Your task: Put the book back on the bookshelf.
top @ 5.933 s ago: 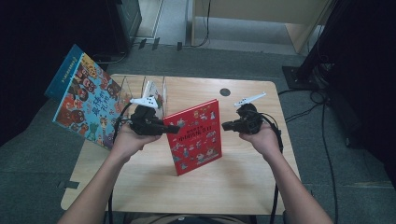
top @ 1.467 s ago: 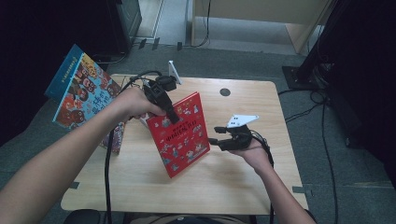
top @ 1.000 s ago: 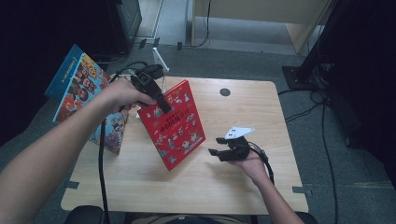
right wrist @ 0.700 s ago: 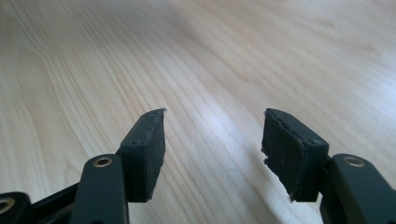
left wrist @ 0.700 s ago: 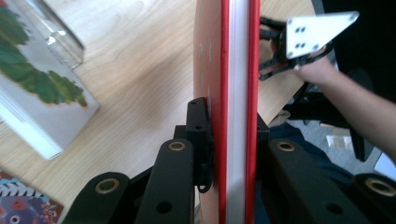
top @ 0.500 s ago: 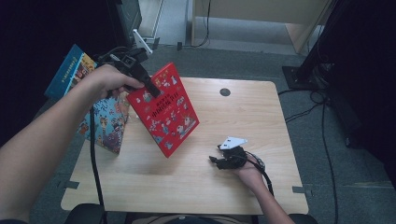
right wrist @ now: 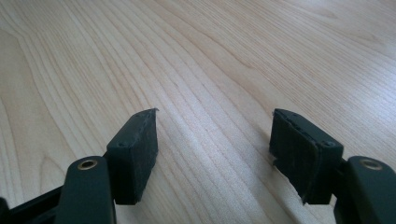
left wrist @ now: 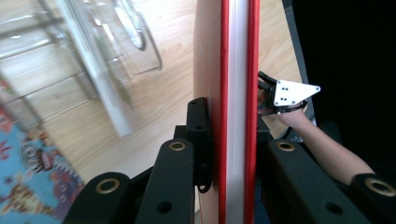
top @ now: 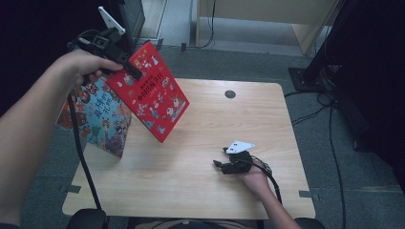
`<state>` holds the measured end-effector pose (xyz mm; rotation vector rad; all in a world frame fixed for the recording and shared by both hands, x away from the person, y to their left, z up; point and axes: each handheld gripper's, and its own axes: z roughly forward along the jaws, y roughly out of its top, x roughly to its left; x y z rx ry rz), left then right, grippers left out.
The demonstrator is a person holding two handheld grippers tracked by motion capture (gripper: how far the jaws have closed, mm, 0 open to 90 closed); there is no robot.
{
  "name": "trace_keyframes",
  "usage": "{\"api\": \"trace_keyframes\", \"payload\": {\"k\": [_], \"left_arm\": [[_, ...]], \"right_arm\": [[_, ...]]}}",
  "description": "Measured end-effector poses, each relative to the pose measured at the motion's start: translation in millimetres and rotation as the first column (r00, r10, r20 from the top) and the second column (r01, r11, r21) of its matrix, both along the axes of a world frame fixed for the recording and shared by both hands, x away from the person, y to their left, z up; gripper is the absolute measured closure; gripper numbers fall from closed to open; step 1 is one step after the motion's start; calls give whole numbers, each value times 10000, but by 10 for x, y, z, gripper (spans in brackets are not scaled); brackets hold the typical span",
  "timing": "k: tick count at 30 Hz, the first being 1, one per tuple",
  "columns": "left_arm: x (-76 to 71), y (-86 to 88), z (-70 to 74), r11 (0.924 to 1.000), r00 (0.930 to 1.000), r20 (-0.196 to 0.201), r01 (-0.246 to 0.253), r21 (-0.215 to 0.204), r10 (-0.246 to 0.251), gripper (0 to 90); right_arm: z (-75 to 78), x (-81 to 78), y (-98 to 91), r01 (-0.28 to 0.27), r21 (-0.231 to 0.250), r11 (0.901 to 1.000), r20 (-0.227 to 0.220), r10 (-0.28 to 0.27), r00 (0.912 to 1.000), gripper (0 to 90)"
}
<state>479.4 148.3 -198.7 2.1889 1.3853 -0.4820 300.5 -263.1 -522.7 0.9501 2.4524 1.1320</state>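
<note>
A red picture book (top: 148, 98) hangs tilted above the table's far left corner, and my left gripper (top: 130, 71) is shut on its upper edge. In the left gripper view the book's red covers and white pages (left wrist: 236, 93) stand edge-on between the two pads of the left gripper (left wrist: 233, 135). My right gripper (top: 218, 161) sits low over the wooden table (top: 200, 191) at the front right. Its jaws have just been opening, and in its own view the right gripper (right wrist: 212, 140) has only bare wood (right wrist: 210, 56) between the pads.
A blue picture book (top: 102, 119) leans at the table's left edge, under the red one. A clear plastic stand (left wrist: 107, 56) shows on the table in the left gripper view. A dark round grommet (top: 230, 94) marks the far edge. Cables (top: 329, 124) run over the floor at the right.
My left hand has carried the red book up and toward the far left. The right hand has drawn back toward the front edge and sunk a little, its jaws wider.
</note>
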Motion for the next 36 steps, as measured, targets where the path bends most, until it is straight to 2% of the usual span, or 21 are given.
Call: {"api": "trace_keyframes", "payload": {"k": [5, 10, 13, 18, 22, 26, 28, 29, 30, 32, 36], "left_arm": [[6, 263, 158, 9984, 9982, 178, -565, -23, 565, 791], [-3, 562, 288, 9925, 9919, 372, -1211, -160, 1216, 791], [-14, 741, 314, 9866, 9858, 425, -1620, -206, 1627, 792], [-27, 988, 310, 9736, 9724, 506, -2283, 31, 2279, 790], [-24, 1137, 286, 9587, 9577, 580, -2836, 220, 2820, 790], [12, 1184, 199, 9410, 9421, 711, -3322, 649, 3276, 791], [42, 1181, 134, 9281, 9302, 841, -3637, 796, 3573, 792], [61, 1185, 93, 9266, 9301, 757, -3654, 885, 3596, 790], [77, 1179, 51, 9210, 9251, 694, -3786, 923, 3733, 792], [107, 1143, -24, 9198, 9259, 646, -3773, 1076, 3723, 791], [180, 1032, -166, 9202, 9321, 453, -3620, 1492, 3593, 792]], "right_arm": [[0, 0, 0, -4, 0, 10000, 5, 4, 10000, 324], [0, 0, 0, -2, -5, 10000, 7, 2, 10000, 324], [0, 1, -1, -3, -7, 10000, 5, 3, 10000, 324], [0, 0, 0, -2, -5, 10000, 4, 2, 10000, 324], [0, 1, -1, -5, -7, 10000, 3, 5, 10000, 324], [1, 3, 4, 36, -11, 10000, -18, -36, 10000, 325], [1, 5, 7, 61, -16, 10000, -23, -61, 10000, 325], [1, 5, 7, 67, -18, 10000, -23, -67, 10000, 325], [1, 5, 7, 64, -19, 10000, -23, -64, 10000, 325], [1, 6, 7, 57, -18, 10000, -24, -57, 10000, 325], [1, 9, 7, 39, -25, 10000, 1, -39, 10000, 325]]}}
